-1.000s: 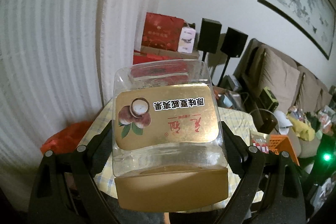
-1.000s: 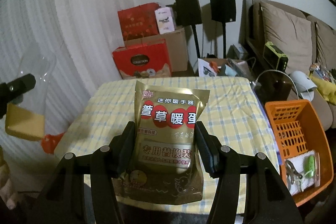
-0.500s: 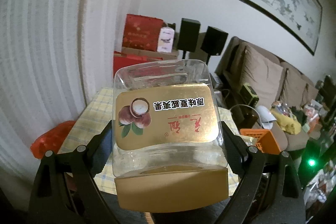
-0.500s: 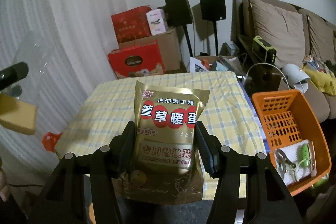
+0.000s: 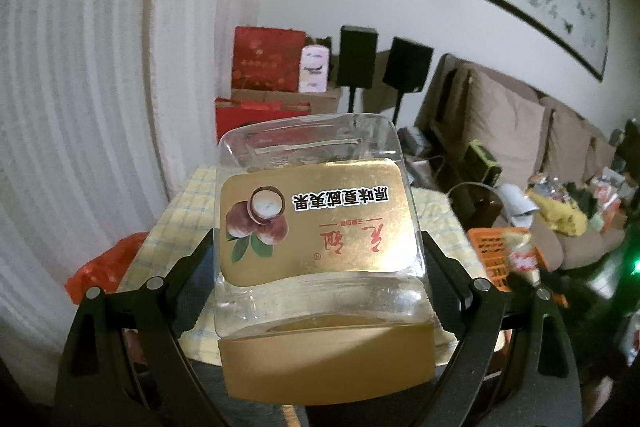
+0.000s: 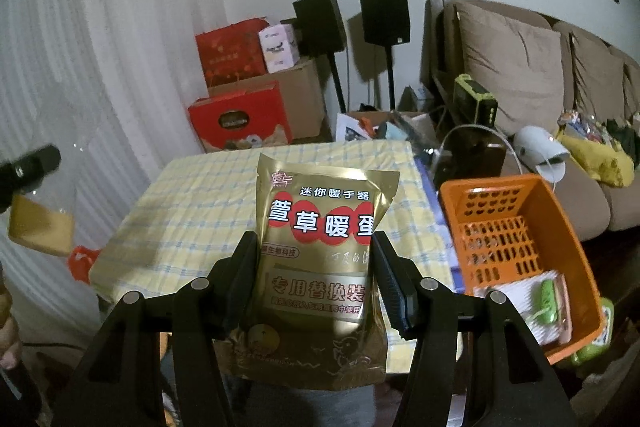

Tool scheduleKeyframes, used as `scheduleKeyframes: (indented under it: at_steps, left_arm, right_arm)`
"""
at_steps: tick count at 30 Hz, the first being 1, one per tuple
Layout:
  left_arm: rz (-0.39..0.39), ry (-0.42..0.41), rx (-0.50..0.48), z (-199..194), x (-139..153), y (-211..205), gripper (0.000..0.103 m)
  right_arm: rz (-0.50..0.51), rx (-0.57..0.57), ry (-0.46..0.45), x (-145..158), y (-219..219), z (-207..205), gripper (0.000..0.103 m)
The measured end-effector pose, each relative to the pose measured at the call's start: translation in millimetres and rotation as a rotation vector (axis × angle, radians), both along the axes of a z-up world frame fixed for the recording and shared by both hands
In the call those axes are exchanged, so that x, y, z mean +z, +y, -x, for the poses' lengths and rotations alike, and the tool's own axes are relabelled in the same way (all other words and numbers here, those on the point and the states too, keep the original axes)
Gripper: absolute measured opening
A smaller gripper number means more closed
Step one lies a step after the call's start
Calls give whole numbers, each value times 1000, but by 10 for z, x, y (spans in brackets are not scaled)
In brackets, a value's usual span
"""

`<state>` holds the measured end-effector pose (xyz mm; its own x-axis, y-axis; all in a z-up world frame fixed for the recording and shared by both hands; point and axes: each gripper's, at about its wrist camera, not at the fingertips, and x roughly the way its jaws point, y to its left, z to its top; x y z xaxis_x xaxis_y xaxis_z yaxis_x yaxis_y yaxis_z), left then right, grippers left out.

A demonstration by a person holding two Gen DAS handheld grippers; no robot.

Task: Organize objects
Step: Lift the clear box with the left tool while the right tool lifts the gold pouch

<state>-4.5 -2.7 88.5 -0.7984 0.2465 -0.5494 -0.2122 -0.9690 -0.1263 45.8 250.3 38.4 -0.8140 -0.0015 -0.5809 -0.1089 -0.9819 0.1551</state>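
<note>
My left gripper is clamped on a clear square jar, jaws spread wide against its two sides; the jar hangs base-forward above the near edge of the table, its gold lid toward the camera. My right gripper pinches a gold foil pouch at mid-height, jaws about half spread, the pouch upright over the table's near edge. Only the right wrist view shows the whole yellow-checked tabletop and the inside of the orange basket beside it, which holds a white item and a green one; it also catches the jar's lid at far left. The left wrist view shows just a corner of that basket. The jar's gold label reads upside down, 原味夏威夷果, beside a picture of nuts. The pouch reads 迷你暖手器, 萱草暖蛋 in white on red discs, and 专用替换装 below. The jar looks empty.
</note>
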Motion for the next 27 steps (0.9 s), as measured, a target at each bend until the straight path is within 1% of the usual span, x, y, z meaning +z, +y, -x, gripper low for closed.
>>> scheduleKeyframes:
  at_steps: [2, 5, 7, 9, 14, 17, 19, 24, 27]
  left_arm:
    - [-6, -3, 9, -1, -4, -21, 91]
    - [-20, 4, 28, -1, 20, -55, 91]
    - [-22, 6, 37, 4, 15, -86, 91]
    - [-6, 5, 58, 18, -18, -105, 91]
    - [-3, -15, 76, 48, -68, -91, 91]
    - [-2, 24, 103, -9, -20, -40, 91]
    - [23, 38, 113, -13, 0, 4, 91]
    - [48, 48, 127, -32, 18, 93, 91]
    - [47, 63, 141, -62, 14, 136, 91]
  right_arm:
    - [-27, 3, 5, 39, 37, -2, 58]
    - [-41, 20, 10, 48, 95, -41, 58]
    - [-19, 58, 10, 17, 166, -80, 58]
    - [12, 75, 2, -44, 271, -147, 58]
    - [-23, 67, -17, -164, 426, -269, 58]
    - [-43, 71, -3, -211, 455, -280, 58]
    - [-42, 72, 4, -245, 479, -264, 58]
    - [-35, 89, 28, -264, 512, -279, 58]
    - [-50, 97, 38, -240, 523, -281, 58]
